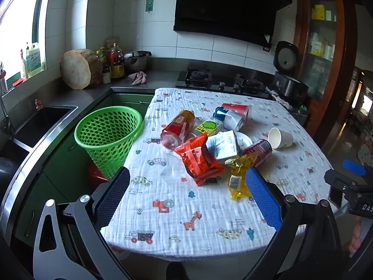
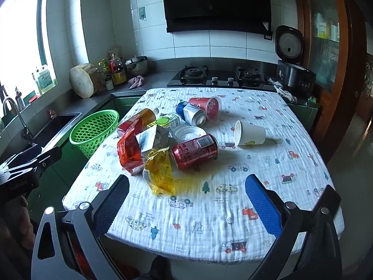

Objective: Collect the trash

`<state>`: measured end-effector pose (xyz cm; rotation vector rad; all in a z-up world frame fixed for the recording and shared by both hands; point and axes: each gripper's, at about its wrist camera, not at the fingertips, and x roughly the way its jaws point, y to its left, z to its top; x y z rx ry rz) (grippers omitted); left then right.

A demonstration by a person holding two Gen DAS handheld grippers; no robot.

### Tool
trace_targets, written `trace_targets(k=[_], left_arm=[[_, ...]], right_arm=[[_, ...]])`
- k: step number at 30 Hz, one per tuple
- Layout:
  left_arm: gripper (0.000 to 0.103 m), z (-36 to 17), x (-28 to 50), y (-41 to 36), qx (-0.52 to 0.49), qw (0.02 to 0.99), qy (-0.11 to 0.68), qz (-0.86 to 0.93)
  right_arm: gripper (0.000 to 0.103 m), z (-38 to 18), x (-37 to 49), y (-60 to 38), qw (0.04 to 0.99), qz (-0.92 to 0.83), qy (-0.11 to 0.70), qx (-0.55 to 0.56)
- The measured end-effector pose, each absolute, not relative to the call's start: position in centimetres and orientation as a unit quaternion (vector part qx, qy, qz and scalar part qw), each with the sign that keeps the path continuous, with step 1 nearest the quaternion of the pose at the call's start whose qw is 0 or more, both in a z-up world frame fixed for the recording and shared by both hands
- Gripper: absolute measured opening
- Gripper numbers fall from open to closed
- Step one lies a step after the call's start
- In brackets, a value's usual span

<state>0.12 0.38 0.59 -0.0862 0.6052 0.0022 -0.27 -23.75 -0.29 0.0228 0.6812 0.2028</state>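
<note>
1. Trash pile on the desk [image 1: 209, 233], just right of the green basket [image 1: 109, 137]: orange snack bag [image 1: 198, 161], yellow wrapper [image 1: 240, 175], red can [image 2: 195, 150], paper cup [image 2: 249, 133].
2. Left gripper [image 1: 187, 184] and right gripper [image 2: 186, 186]: jaws wide open, holding nothing, hovering near the pile.

Left tongs [image 1: 187, 182] spread wide, holding nothing; right tongs [image 2: 187, 182] likewise spread, unloaded.

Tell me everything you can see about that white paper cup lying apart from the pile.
The white paper cup looks like thin paper, white inside and out, with a small yellow-green print low on its wall. It lies tipped on its side on the patterned tablecloth, its open mouth turned toward the pile and looking empty. It sits right of the other trash, beyond the red soda can, touching nothing but the cloth. Neither gripper is near it.
</note>
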Motion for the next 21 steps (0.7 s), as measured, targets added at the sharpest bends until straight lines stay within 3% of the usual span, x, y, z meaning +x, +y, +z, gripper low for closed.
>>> trace_targets(k=[21], left_arm=[[0.098, 0.33, 0.29, 0.58, -0.045, 0.954, 0.298, 0.002]], right_arm=[[0.096, -0.32, -0.63, -23.7, 0.938, 0.104, 0.329, 0.013]])
